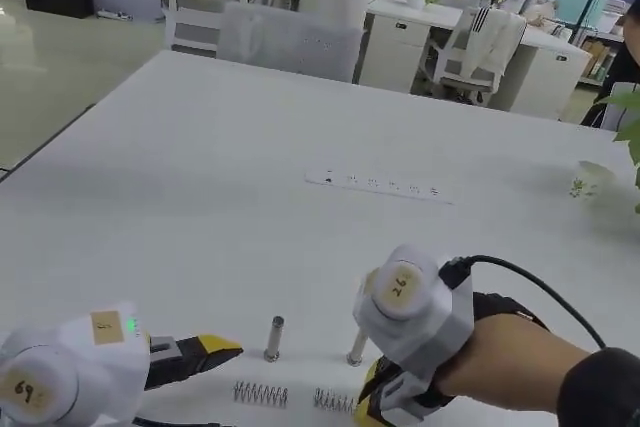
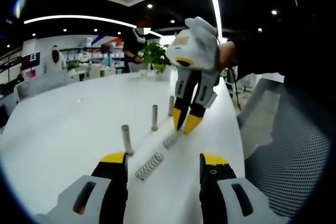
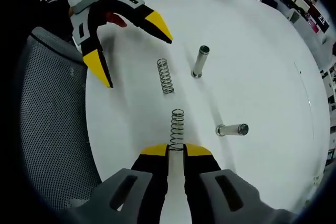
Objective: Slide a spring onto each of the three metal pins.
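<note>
**Right gripper takes a spring by its end; left waits open**

The right gripper (image 3: 176, 149) has its jaws pressed almost together on the near end of one spring (image 3: 177, 124). The rest of the coil lies straight out ahead of the tips on the white table (image 1: 250, 147). Gripping the end looks deliberate, since it leaves the far end open to go over a pin. A little ahead and to the right of those tips one metal pin (image 3: 231, 129) stands bare, and another pin (image 3: 199, 61) stands farther ahead.

The left gripper (image 2: 163, 159) has its jaws spread wide and holds nothing. A second spring (image 2: 149, 166) lies on the table just ahead of the gap between its tips, apart from both of them. The nearest pin (image 2: 126, 139) rises just beyond its left tip. I judge it is lined up to take that spring next. No pin carries a spring yet.
</note>
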{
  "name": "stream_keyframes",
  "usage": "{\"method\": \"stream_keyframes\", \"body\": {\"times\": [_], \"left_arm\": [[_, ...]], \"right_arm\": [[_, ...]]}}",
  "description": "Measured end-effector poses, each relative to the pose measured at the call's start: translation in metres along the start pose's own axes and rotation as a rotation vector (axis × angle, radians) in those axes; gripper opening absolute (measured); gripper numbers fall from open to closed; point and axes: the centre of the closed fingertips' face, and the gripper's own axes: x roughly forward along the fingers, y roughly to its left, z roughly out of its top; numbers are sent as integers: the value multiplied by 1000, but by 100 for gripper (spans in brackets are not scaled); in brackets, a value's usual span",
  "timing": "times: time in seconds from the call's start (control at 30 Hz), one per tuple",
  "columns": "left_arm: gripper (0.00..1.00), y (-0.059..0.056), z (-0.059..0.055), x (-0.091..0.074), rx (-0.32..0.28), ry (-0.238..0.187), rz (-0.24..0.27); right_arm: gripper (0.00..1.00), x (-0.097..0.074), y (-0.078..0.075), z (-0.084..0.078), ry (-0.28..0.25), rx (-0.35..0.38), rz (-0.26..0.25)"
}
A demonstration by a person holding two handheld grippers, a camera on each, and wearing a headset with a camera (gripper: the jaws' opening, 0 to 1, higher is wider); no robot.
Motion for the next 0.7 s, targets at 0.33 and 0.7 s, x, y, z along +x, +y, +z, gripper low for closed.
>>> {"method": "stream_keyframes", "body": {"times": [0.33, 0.7], "left_arm": [[43, -13, 3, 13, 37, 13, -49], [33, -28, 9, 23, 103, 10, -111]], "right_arm": [[7, -22, 13, 11, -23, -36, 28], [7, -32, 31, 26, -53, -83, 83]]}}
